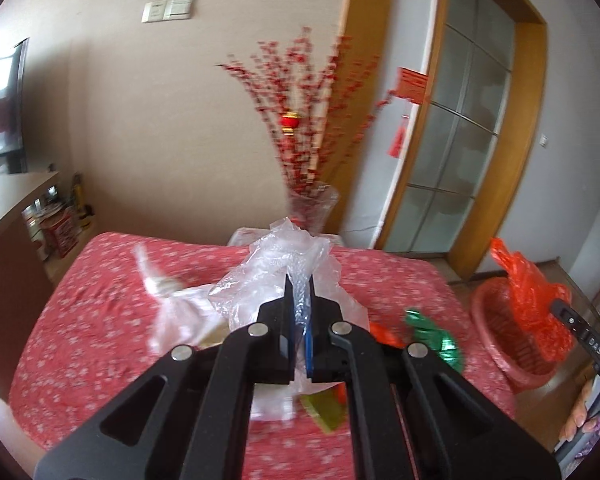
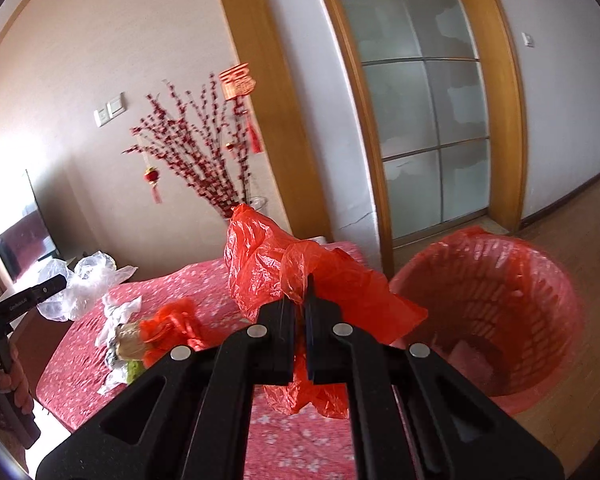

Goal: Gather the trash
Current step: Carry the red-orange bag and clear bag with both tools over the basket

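Two grippers, two bags, one basket
The left gripper [image 1: 300,292] pinches one clear bag [image 1: 276,268]; the right gripper [image 2: 299,300] pinches one red bag [image 2: 276,264] beside one red basket [image 2: 488,304].

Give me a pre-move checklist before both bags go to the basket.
1. Left gripper clamped on the clear plastic bag: ok.
2. Right gripper clamped on the red plastic bag: ok.
3. Red bag lifted off the red tablecloth: ok; clear bag's lower end: cannot tell, hidden by the gripper.
4. Red lined basket open with room inside: ok.
5. Table cleared: not ok; green wrapper, crumpled white paper and another red scrap remain.
6. Glass vase of red branches stands away from both bags: cannot tell.
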Action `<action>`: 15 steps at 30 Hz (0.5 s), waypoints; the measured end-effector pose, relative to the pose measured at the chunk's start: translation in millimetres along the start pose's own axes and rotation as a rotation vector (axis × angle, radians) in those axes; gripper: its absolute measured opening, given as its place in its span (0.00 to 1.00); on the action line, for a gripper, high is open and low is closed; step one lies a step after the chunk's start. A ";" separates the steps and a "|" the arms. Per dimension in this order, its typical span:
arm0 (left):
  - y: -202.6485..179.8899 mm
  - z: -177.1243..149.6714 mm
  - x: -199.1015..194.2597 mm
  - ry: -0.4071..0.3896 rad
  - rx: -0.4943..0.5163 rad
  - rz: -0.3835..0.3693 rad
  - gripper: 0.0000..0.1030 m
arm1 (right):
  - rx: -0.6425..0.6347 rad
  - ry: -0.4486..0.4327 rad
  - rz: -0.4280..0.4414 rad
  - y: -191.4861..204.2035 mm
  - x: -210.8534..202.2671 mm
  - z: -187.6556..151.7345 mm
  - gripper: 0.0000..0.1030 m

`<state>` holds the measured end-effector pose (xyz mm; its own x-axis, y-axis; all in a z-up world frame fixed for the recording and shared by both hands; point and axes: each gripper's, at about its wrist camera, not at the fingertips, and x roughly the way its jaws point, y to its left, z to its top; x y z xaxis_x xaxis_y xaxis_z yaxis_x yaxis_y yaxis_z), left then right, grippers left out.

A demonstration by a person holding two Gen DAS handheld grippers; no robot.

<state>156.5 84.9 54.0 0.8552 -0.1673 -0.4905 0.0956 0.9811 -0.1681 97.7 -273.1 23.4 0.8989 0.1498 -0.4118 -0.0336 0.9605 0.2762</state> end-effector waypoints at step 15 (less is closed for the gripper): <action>-118.4 1.5 32.9 0.033 0.058 -0.262 0.05 | 0.076 -0.059 -0.124 -58.6 -21.0 13.2 0.04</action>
<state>174.1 -36.6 59.0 0.7807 -0.4181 -0.4644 0.3411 0.9079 -0.2438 86.5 -335.6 27.3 0.9184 0.0151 -0.3953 0.1102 0.9500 0.2923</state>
